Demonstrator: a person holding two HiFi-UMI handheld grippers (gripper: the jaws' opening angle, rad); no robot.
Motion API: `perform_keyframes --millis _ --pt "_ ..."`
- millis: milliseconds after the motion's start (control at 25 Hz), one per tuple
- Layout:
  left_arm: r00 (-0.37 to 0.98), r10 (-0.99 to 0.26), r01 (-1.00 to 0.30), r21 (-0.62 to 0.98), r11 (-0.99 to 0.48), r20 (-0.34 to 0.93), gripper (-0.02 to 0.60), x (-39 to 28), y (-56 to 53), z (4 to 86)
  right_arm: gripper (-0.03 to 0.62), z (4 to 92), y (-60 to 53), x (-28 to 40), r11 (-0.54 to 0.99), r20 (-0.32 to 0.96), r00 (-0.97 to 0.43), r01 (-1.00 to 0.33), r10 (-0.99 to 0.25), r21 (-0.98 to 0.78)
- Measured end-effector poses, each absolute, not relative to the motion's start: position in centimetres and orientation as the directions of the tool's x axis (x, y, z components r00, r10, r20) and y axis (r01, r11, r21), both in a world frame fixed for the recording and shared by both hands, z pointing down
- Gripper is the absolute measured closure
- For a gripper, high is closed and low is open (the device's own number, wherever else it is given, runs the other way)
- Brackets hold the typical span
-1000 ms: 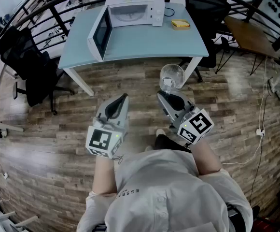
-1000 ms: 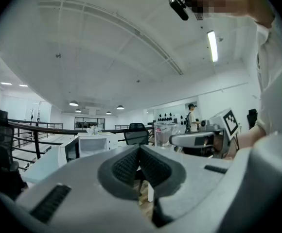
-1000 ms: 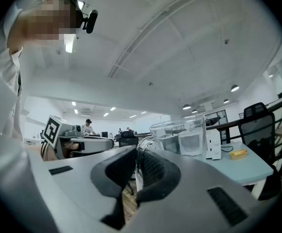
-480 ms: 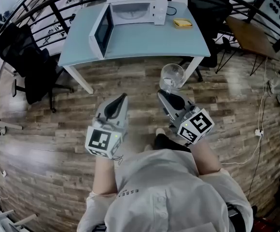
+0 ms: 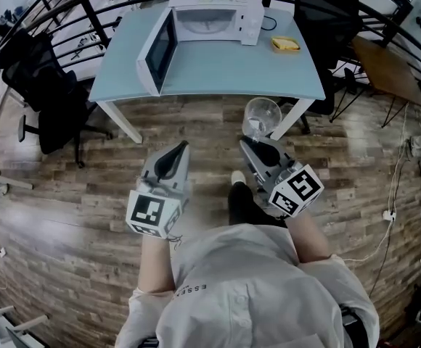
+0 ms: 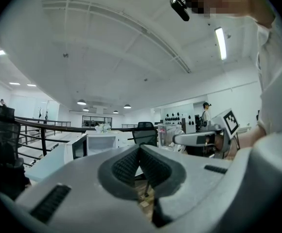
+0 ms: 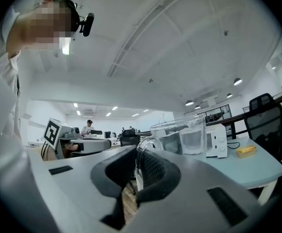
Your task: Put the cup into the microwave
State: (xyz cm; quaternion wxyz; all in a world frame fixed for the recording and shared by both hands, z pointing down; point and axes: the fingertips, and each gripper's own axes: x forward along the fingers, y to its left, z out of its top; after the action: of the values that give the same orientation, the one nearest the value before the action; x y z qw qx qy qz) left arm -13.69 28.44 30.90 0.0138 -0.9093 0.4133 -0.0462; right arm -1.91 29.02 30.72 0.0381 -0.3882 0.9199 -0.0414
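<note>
A clear glass cup (image 5: 260,116) (image 7: 180,136) hangs in the air before the table's front edge, its handle pinched in my right gripper (image 5: 252,138) (image 7: 137,166), which is shut on it. My left gripper (image 5: 177,148) (image 6: 139,165) is level beside it, shut, with nothing between its pads. The white microwave (image 5: 218,14) (image 6: 101,143) (image 7: 214,140) stands at the back of the light blue table (image 5: 218,67), its door (image 5: 157,51) swung wide open to the left.
A yellow object (image 5: 285,44) lies on the table right of the microwave. Black office chairs (image 5: 47,96) stand left of the table and behind it (image 5: 327,13). A brown table (image 5: 388,64) is at the right. Cables (image 5: 385,216) run across the wooden floor.
Both grippers and the cup have moved forward toward the table; the table and microwave now appear nearer and lower in the head view. The grip on the cup is unchanged.
</note>
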Motion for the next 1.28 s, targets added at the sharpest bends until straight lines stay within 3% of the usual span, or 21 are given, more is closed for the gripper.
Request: perform_keyframes --millis 920,1280 --pt "0.529 -0.839 -0.841 -0.050 -0.538 0.129 0.581 -3.1 -1.5 31.2 0.569 30.9 -2.9 7.8 0.801 -0.027 -0.807 -0.580 -0.590 -0.148" --pt "0.497 -0.846 -0.859 -0.031 -0.511 0.191 0.581 -3.1 -8.1 33.7 0.569 32.6 -10.3 7.8 0.827 0.011 -0.840 -0.537 -0.543 -0.168"
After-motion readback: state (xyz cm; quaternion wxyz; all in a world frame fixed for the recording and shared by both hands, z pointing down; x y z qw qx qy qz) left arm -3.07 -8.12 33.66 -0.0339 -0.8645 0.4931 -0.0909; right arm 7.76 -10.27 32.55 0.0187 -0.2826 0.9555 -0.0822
